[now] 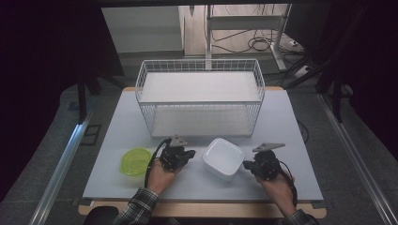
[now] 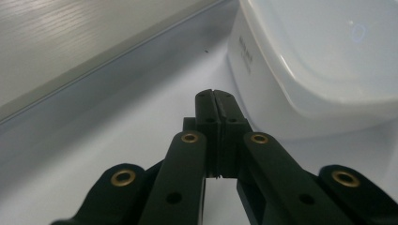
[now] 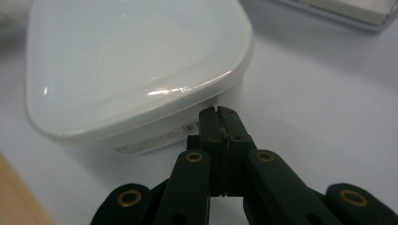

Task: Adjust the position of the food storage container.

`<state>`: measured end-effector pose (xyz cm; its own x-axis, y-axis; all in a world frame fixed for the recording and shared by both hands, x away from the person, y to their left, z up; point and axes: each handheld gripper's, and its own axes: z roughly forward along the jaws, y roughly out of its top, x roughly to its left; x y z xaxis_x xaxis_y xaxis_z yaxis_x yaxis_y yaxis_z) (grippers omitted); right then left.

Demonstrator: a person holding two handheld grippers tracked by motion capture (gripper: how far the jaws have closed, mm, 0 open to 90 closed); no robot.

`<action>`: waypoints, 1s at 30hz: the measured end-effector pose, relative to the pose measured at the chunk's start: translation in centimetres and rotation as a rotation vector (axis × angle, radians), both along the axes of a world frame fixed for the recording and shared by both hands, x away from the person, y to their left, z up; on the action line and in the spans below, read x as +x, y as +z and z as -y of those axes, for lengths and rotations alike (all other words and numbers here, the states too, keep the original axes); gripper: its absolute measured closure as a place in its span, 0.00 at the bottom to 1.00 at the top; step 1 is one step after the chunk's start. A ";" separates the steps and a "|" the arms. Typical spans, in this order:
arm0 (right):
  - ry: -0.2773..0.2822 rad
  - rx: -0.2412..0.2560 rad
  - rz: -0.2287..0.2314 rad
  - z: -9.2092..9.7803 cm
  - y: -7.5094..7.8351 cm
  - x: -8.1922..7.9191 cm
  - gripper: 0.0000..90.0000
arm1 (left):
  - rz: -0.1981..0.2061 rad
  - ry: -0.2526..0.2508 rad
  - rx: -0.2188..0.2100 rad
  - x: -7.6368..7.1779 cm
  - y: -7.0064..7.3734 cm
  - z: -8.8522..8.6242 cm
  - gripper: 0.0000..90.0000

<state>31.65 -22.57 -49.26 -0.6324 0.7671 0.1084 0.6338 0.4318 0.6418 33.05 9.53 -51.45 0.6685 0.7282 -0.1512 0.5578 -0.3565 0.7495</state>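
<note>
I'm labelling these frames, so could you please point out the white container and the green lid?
white container (image 1: 223, 158), high view, middle of its top.
green lid (image 1: 135, 161), high view, centre of its face.

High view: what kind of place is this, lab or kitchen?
Probably a lab recording bench, not a kitchen. A bare white table holds a few props: a wire basket, a white tub, a green lid. Dark curtains hang at the sides, and cables trail on the floor behind.
</note>
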 end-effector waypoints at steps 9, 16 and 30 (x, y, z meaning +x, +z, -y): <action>0.035 0.041 -0.026 -2.6 -0.2 3.6 1.00 | -0.026 0.035 0.015 0.9 -0.4 0.5 1.00; 0.067 0.017 0.000 -4.3 -0.8 2.5 1.00 | -0.053 0.057 0.008 -1.1 -0.4 -0.9 1.00; 0.096 0.007 0.030 -5.0 -0.4 0.5 1.00 | -0.053 0.078 0.038 -3.6 -0.5 -1.1 1.00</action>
<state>32.11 -17.53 -49.62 -0.7058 0.7022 0.0934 0.5700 0.4847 0.6634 29.45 10.67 -51.90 0.6010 0.7839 -0.1562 0.6236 -0.3376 0.7050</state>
